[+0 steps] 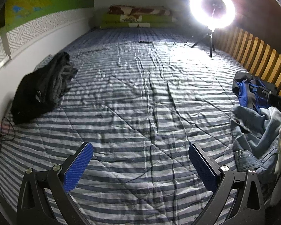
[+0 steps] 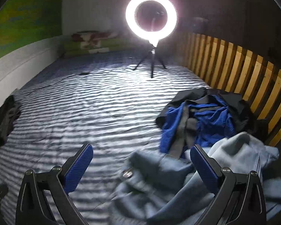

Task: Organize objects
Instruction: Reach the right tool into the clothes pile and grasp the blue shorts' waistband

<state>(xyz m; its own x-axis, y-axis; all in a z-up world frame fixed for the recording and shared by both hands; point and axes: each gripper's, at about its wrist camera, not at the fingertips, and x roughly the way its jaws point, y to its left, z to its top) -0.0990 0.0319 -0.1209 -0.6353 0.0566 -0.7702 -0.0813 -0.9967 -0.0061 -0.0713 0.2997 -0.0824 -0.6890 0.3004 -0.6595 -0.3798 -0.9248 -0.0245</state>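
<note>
Both grippers wide open, gripping nothing | left gripper [image 1: 140, 159] over striped quilt [image 1: 133, 97] | right gripper [image 2: 141, 161] above jeans [image 2: 159, 183] (motion-blurred) | contact unclear

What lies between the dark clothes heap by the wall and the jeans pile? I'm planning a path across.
Only bare striped bedspread lies between the dark heap and the jeans pile; the left wrist view shows it.

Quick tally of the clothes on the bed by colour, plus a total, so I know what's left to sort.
Black pile, left side by the wall: 1
Black garment by the slats: 1
Blue garment: 1
Light blue jeans: 1
Pale blue garment: 1
Total: 5, though the heaps may hide more.
Both claws, left and right, are open and hold nothing.
</note>
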